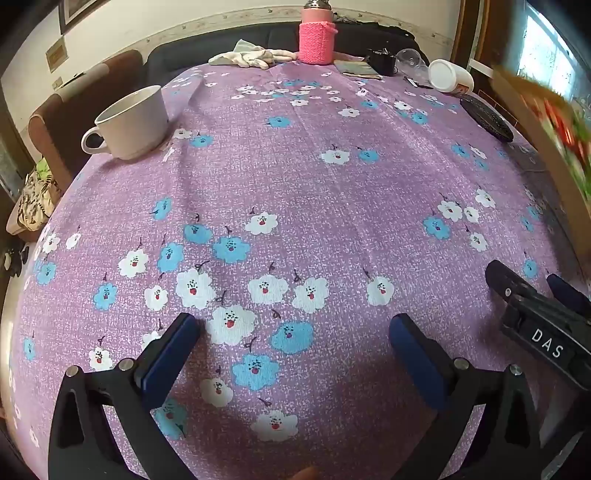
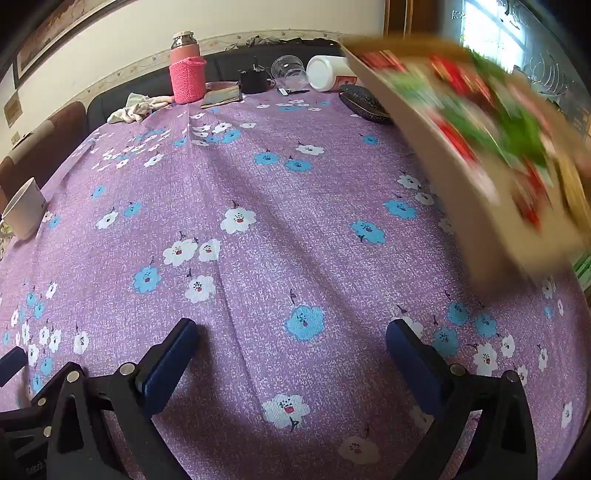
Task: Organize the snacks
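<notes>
Grippers both angled steeply down over the table, side by side. Left gripper [image 1: 295, 328]: blue pads spread wide, nothing between them, only tablecloth [image 1: 295, 192] beneath. Right gripper [image 2: 291, 334]: pads likewise far apart and empty; seen too from the left wrist view, just to the right of the left gripper.

Purple cloth with blue and white flowers across the whole table, faintly creased. Dark sofa [image 1: 221, 48] and pale wall beyond the far edge, bright window [image 2: 487, 33] off to the far right.

Ahead and right of the right gripper, a cardboard box [image 2: 443, 177], tilted and motion-blurred, with red and green snack packets [image 2: 480, 122] inside; whether it touches the cloth cannot be told. Ahead and left of the left gripper, a white mug [image 1: 129, 122], upright, contents not visible. At the far edge: pink flask in a knitted sleeve [image 1: 317, 37], crumpled pale cloth [image 1: 251, 57], clear glass [image 2: 288, 68], white jar on its side [image 2: 328, 74], dark oval object [image 2: 364, 103].
</notes>
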